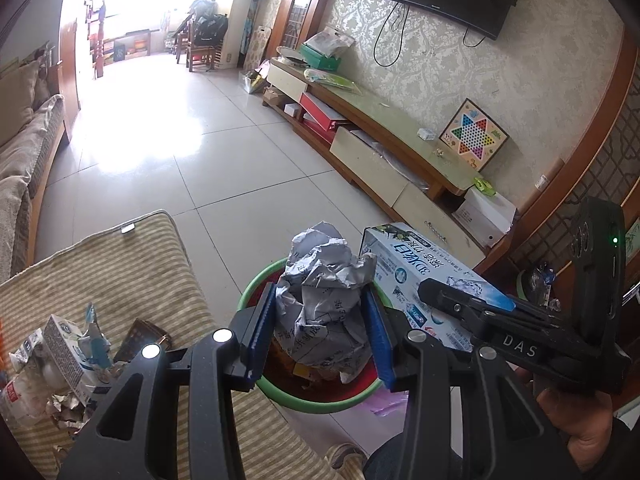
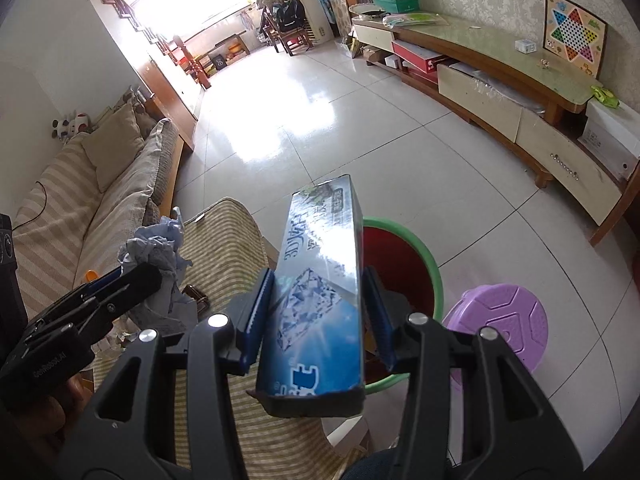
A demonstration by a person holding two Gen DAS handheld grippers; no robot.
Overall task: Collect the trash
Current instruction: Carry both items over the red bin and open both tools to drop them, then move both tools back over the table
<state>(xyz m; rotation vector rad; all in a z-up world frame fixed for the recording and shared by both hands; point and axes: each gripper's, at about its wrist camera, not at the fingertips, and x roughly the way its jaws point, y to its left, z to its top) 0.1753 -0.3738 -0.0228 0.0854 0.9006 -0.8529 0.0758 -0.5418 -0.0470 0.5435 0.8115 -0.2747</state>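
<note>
My left gripper (image 1: 320,298) is shut on a crumpled ball of grey printed paper (image 1: 320,280), held over a waste bin (image 1: 256,280) with a green rim and red inside. In the right wrist view the same paper ball (image 2: 156,248) shows in the left gripper (image 2: 148,276), above the striped cushion. My right gripper (image 2: 318,278) is shut on a long blue toothpaste box (image 2: 320,272), tilted up beside the bin (image 2: 434,268). The box (image 1: 404,268) and right gripper (image 1: 432,292) appear right of the paper in the left view.
More trash lies on the striped cushion (image 1: 132,272): a small carton (image 1: 60,344), torn wrappers (image 1: 94,336) and a plastic bottle (image 1: 20,396). A purple stool (image 2: 500,320) stands right of the bin. A sofa (image 2: 100,192) runs along the left, a low TV cabinet (image 2: 500,80) along the right.
</note>
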